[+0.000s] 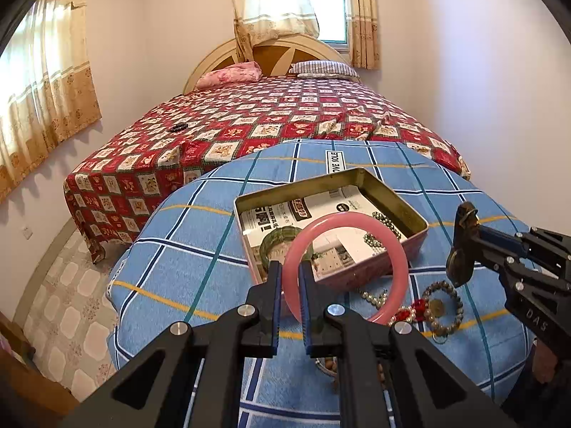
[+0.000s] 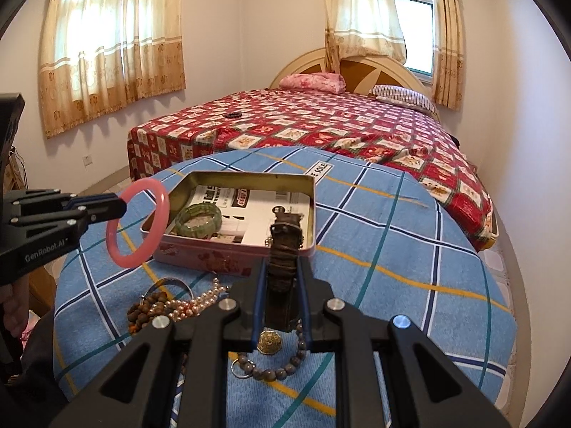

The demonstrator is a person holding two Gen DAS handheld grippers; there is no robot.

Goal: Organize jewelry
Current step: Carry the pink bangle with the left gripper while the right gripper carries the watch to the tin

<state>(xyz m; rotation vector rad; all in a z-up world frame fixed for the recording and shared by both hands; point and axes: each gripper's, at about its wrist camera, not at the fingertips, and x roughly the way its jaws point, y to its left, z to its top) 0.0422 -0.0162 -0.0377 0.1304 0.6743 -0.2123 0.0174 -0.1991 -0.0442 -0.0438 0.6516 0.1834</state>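
Observation:
My left gripper (image 1: 289, 271) is shut on a pink bangle (image 1: 396, 242) and holds it upright above the table, just in front of the open tin box (image 1: 403, 196). The bangle also shows in the right wrist view (image 2: 160, 210), left of the tin (image 2: 228, 253). My right gripper (image 2: 283, 267) is shut on a dark brown bracelet (image 2: 283, 249), held over the tin's near right corner; it shows in the left wrist view (image 1: 462, 246). A green bangle (image 2: 198, 217) and dark beads (image 1: 387, 223) lie in the tin.
Loose jewelry lies on the blue checked tablecloth (image 2: 392, 249): a grey bead bracelet with a coin (image 2: 271, 360), pearl strands (image 2: 200, 299), brown beads (image 2: 146, 310). A bed with a red quilt (image 2: 321, 125) stands behind the table.

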